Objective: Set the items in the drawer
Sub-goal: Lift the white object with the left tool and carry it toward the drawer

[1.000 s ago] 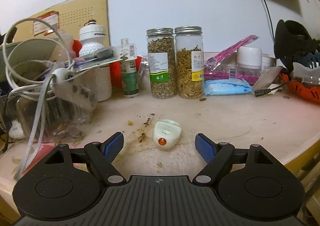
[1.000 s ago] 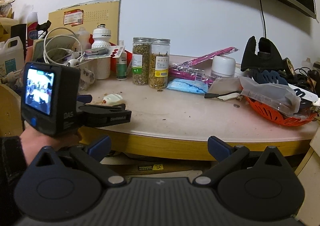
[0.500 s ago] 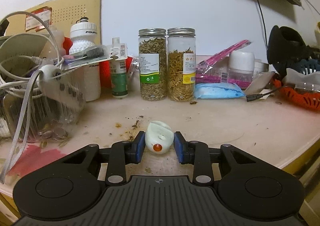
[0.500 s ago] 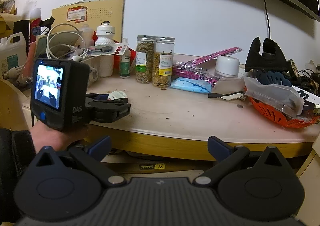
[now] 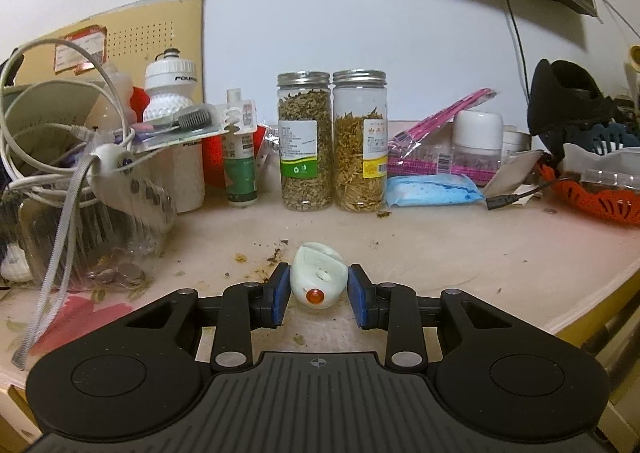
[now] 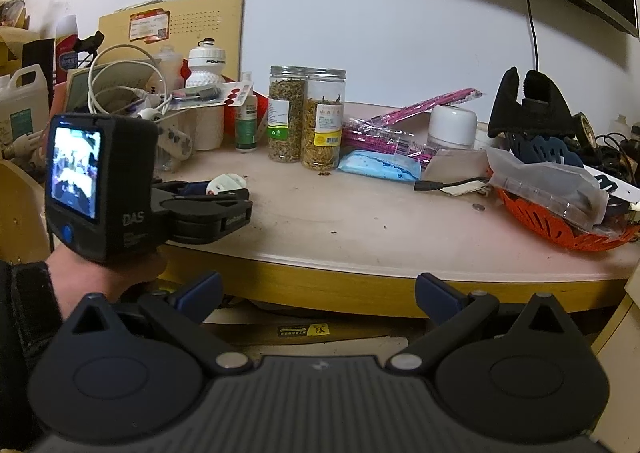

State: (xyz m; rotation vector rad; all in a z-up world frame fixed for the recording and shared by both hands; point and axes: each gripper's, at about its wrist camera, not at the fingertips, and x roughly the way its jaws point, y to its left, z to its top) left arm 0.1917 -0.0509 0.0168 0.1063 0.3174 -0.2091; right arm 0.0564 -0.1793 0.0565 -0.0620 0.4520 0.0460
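The left gripper [image 5: 319, 295] was seen closed on a small white gadget [image 5: 318, 280] with an orange button, its blue pads [image 5: 279, 295] pressed against both flanks. The gadget was held just at or above the table [image 5: 460, 253], at 6 o'clock from the two jars [image 5: 332, 141]; whether it had left the surface could not be told. The right gripper [image 6: 318, 295] was held wide and empty, below the table edge [image 6: 360, 273], with nothing between its fingers. No drawer was visible in either view.

Trouble was judged most likely from the gadget's rounded, tapering shell: it was gripped near its narrow end, so it could be squeezed forward out of the pads or twisted during a lift. The orange button could be pressed by accident if the grip was shifted. The loose cables [image 5: 60, 141] at 9 o'clock could be snagged if the gripper was swung that way. Since the drawer was unseen, a blind carry past the table edge could knock the gadget free.
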